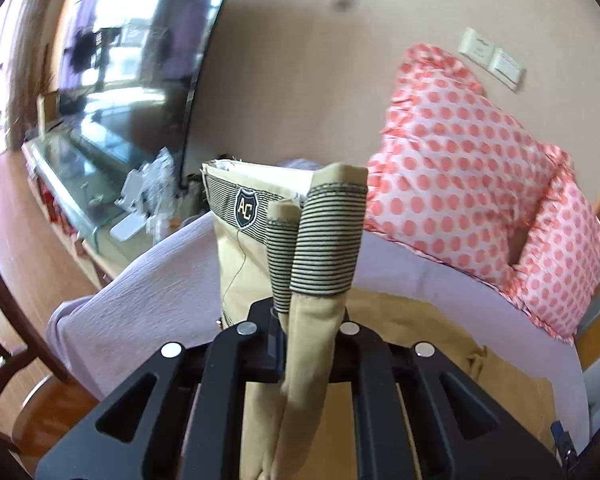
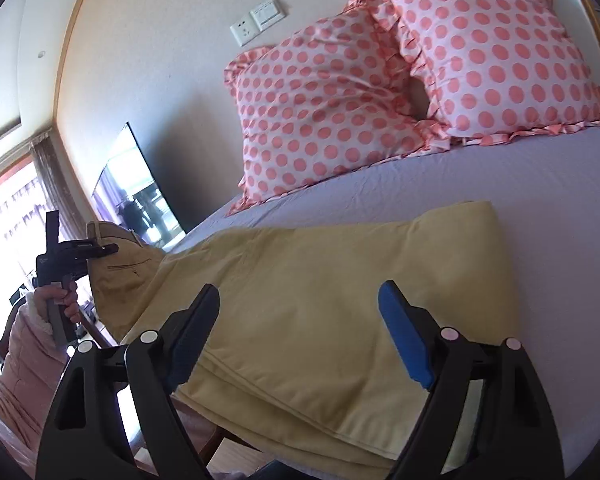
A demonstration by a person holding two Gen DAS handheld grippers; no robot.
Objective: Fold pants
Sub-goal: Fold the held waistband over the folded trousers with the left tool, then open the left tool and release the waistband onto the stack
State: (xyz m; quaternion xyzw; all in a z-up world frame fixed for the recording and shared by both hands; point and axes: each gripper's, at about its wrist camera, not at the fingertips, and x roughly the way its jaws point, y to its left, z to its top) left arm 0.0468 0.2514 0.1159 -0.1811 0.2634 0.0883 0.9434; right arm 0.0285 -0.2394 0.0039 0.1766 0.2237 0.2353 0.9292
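Observation:
Beige pants (image 2: 324, 300) lie on the lavender bed sheet (image 2: 540, 216), legs folded over in layers. My left gripper (image 1: 306, 320) is shut on the pants' waistband (image 1: 320, 248), striped lining and an "AC" badge facing the camera. It holds that end lifted off the bed's left edge. It also shows in the right wrist view (image 2: 108, 249), gripping the waist end with its back pocket. My right gripper (image 2: 300, 316) is open and empty, hovering just above the folded legs near the bed's front edge.
Two pink polka-dot pillows (image 2: 400, 92) lean against the wall at the head of the bed. A TV (image 1: 132, 64) on a glass-topped cabinet (image 1: 76, 184) stands left of the bed. A wooden chair (image 1: 4, 360) is at the lower left.

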